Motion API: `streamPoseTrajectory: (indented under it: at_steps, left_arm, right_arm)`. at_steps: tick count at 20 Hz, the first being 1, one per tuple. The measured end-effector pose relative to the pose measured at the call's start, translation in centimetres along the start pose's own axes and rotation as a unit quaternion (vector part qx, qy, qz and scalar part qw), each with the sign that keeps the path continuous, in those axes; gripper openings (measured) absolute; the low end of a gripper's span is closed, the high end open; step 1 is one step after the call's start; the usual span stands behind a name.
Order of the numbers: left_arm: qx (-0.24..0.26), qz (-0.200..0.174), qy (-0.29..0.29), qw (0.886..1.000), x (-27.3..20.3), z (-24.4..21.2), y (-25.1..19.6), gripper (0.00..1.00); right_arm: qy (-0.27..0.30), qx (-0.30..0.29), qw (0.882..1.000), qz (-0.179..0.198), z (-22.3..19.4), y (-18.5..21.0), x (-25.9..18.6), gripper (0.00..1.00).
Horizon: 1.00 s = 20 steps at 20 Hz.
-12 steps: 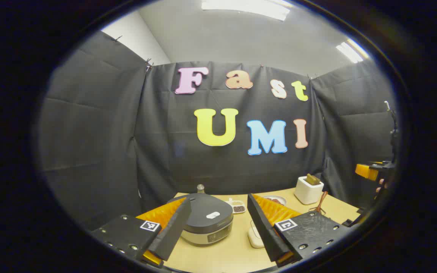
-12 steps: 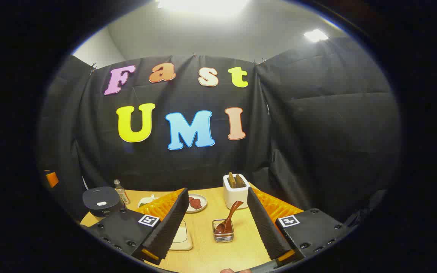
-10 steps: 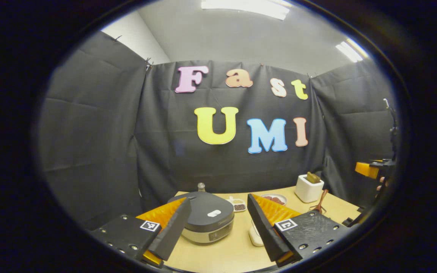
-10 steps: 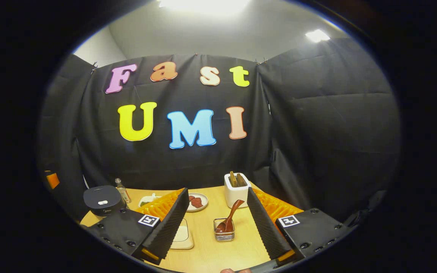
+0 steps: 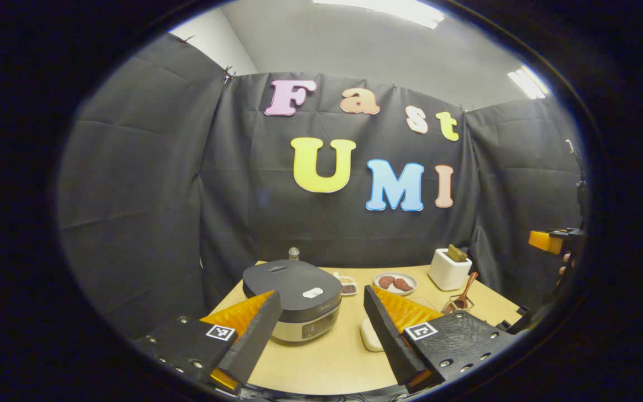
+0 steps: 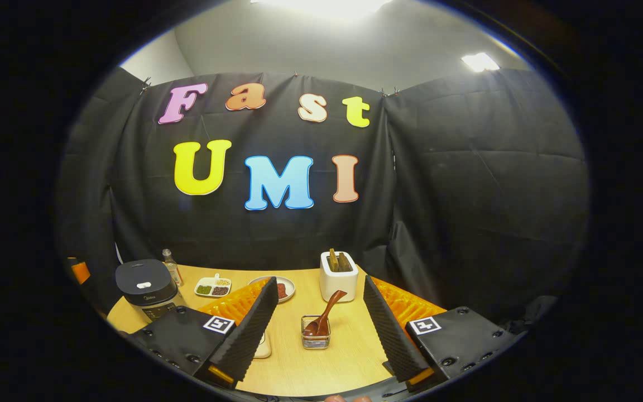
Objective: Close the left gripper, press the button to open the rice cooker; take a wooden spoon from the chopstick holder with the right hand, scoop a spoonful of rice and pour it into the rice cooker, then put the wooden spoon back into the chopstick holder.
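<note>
Two tools hang above the wooden counter with the job not yet begun. The left tool has its jaws spread wide and empty, the closed rice cooker framed between them, near but untouched. Its pale lid button sits on top, toward the front. The right tool is likewise released, gripping nothing, and looks toward the wooden spoon, which leans bowl-down in a small wire chopstick holder at mid-counter, just in front of a white box. A plate and a divided dish lie farther back beside a small bottle.

Judged from the task, the first step belongs to the left hand: clench the jaws fully first, so the joined tips make one blunt point, then come down squarely on the button rather than the lid around it, pressing straight so the cooker does not slide. Both tools are held level and pitched slightly downward, well short of their targets; the right one shows at the far edge of the left gripper view.
</note>
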<state>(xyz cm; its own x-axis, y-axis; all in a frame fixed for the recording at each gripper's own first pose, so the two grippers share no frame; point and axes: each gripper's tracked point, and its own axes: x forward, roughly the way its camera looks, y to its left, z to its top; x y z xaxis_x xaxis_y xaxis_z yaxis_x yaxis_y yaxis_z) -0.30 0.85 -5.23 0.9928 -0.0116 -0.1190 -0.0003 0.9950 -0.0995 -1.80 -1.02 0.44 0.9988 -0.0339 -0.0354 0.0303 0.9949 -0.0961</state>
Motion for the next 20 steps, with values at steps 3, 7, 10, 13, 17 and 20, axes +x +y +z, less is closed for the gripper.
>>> streamPoseTrajectory:
  at_steps: [3,7,10,13,17,20]
  left_arm:
    - [-0.032,-0.009,0.025,0.999,1.6,-0.6,-1.4,0.92]
    - [-0.02,0.001,0.028,0.999,3.8,0.8,-2.6,0.94]
    - [-0.006,0.007,0.027,1.0,4.3,2.0,-3.6,0.94]
    - [0.005,0.014,0.038,0.999,5.4,2.0,-3.8,0.77]
    - [-0.015,0.036,0.044,0.998,6.8,2.6,-4.2,0.45]
    - [-0.033,0.085,0.057,0.994,7.1,2.2,-3.4,0.3]
  right_arm:
    - [0.015,-0.003,1.0,-0.006,-1.3,-1.2,0.5,0.97]
    - [0.027,0.018,0.999,-0.018,-2.3,-2.8,1.9,0.97]
    - [0.033,0.025,0.999,-0.018,-3.0,-3.1,3.7,0.98]
    - [0.029,0.022,0.999,-0.009,-3.0,-3.0,5.0,0.98]
    - [0.033,0.022,0.999,0.027,-3.9,-1.7,6.8,0.97]
    - [0.036,0.028,0.997,0.064,-4.2,-0.8,8.0,0.98]
